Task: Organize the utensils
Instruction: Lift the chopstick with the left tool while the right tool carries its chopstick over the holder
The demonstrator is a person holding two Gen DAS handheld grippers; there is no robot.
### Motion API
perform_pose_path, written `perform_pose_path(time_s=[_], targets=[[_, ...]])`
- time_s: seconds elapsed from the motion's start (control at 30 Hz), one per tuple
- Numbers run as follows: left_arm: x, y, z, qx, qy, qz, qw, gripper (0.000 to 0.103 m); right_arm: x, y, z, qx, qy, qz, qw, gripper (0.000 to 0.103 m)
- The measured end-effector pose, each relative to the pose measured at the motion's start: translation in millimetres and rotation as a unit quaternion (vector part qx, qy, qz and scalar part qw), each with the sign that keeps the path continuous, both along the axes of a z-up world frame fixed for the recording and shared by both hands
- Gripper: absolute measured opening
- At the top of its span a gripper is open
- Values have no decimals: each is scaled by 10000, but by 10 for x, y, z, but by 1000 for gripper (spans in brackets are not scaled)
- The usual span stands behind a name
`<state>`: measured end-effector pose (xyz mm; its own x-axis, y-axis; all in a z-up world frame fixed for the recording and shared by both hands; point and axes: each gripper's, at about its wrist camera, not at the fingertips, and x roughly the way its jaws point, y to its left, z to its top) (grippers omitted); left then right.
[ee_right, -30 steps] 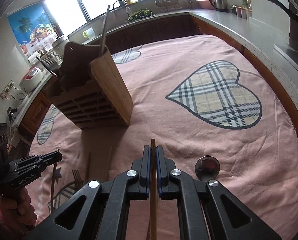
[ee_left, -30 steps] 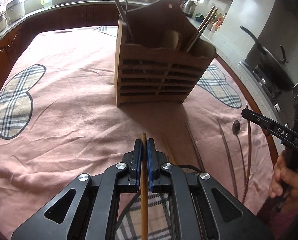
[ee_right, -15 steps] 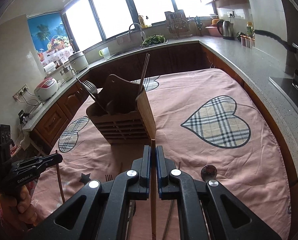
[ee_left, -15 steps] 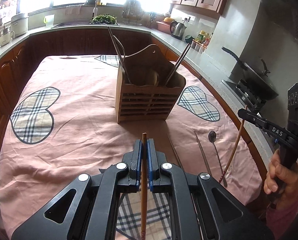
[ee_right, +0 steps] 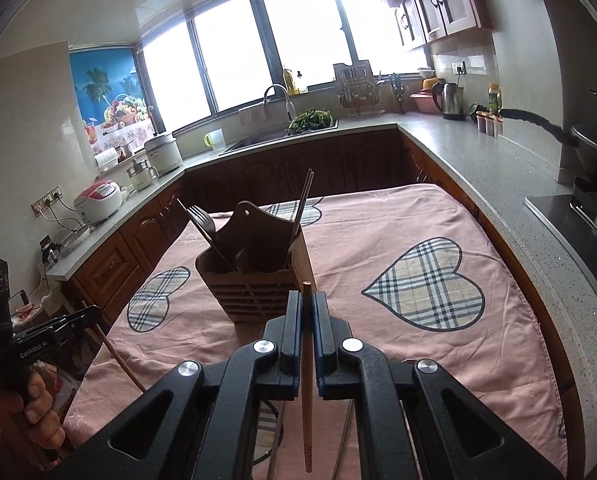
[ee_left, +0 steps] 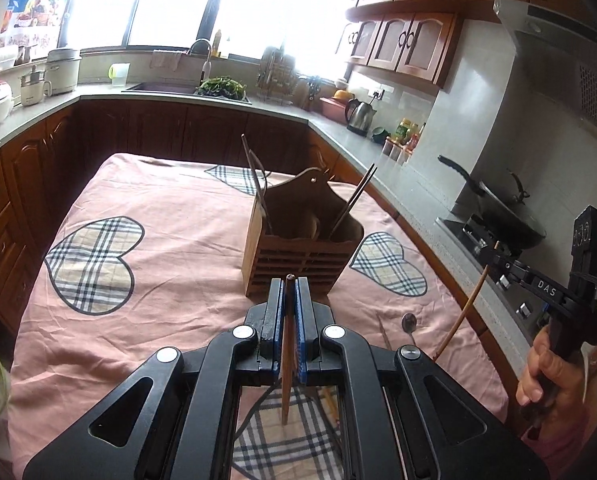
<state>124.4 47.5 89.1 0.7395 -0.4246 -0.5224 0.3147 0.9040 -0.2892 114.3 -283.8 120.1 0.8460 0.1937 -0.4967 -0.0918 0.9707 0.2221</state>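
A wooden slatted utensil holder point(ee_left: 298, 256) point(ee_right: 254, 280) stands mid-table with a fork point(ee_right: 200, 220) and metal chopsticks point(ee_left: 354, 200) in it. My left gripper point(ee_left: 289, 292) is shut on a wooden chopstick point(ee_left: 286, 360), raised well above the table in front of the holder. My right gripper point(ee_right: 307, 308) is shut on another wooden chopstick point(ee_right: 307, 380), also raised. Each gripper shows in the other's view, right point(ee_left: 494, 258) and left point(ee_right: 92, 314). A spoon point(ee_left: 409, 322) and more utensils lie on the cloth below.
A pink tablecloth with plaid hearts point(ee_left: 146, 248) covers the table. Counters wrap around it, with a sink point(ee_right: 266, 140), rice cookers point(ee_right: 98, 200), a kettle point(ee_left: 360, 114), and a wok on the stove point(ee_left: 498, 208) at right.
Both grippers have risen and pulled back from the table, each lifting its chopstick off the cloth. The holder now looks smaller and farther away.
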Motion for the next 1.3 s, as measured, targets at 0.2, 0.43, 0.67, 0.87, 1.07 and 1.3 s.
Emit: perform_pose_path(time_s=[0.2,0.43,0.67,0.87,1.07,1.3], targets=[[57,20,198,-284,-348,66,9990,4,21,-33,153,203,-373,-37,9991,5],[233,17,572,-572,-930,195,9938,4,254,-44,343,487,-815,-125,9954,5],[613,31,868,-772,-1346,449,9869,4,642,-23,621,721,-1235,-251,9894,5],[1022,87,938,-978,-1525,815,9801,4,990,-43,761,899,-1550,-445,9828,5],[1387,116,650,-1212,-1310,1087,9779,4,1334,-39,581,957,-1477,-578,9827,5],[1634,60,204,-1206,-1039,1201,9799,4,1599,-17,121,1014,-1154,-672,9859,5]])
